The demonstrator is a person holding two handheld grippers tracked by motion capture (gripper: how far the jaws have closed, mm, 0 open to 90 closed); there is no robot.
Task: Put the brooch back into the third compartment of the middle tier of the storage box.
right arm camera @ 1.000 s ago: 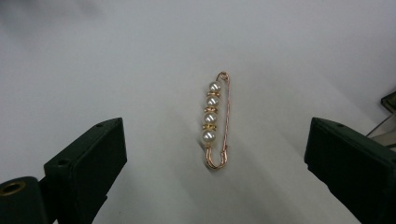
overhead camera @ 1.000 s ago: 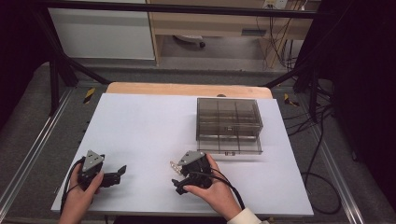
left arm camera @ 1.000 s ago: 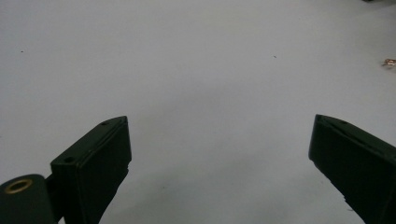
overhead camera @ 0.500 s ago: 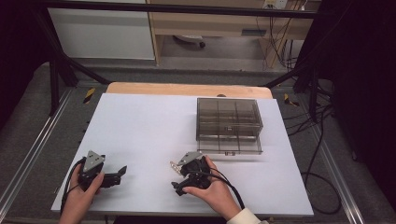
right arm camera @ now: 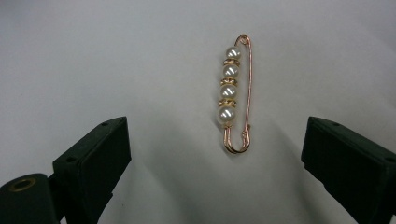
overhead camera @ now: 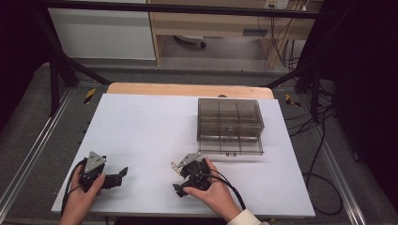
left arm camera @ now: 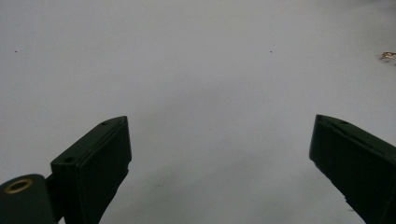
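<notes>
Right gripper (right arm camera: 215, 154) hovering, jaws wide, over gold safety-pin brooch with four pearls (right arm camera: 235, 93) lying flat on white tabletop (overhead camera: 150, 126). Approach step underway. Next: lowering, pinching across thin pin. Left gripper (left arm camera: 219, 154) idling, jaws wide.

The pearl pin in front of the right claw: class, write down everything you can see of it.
The pin looks like gold-coloured wire bent like a safety pin, closed, with four white pearls and small gold spacers threaded on one side. It lies flat on the white table, lengthwise between the open jaws of the right claw, just ahead of them. Nothing but the table touches it.
</notes>
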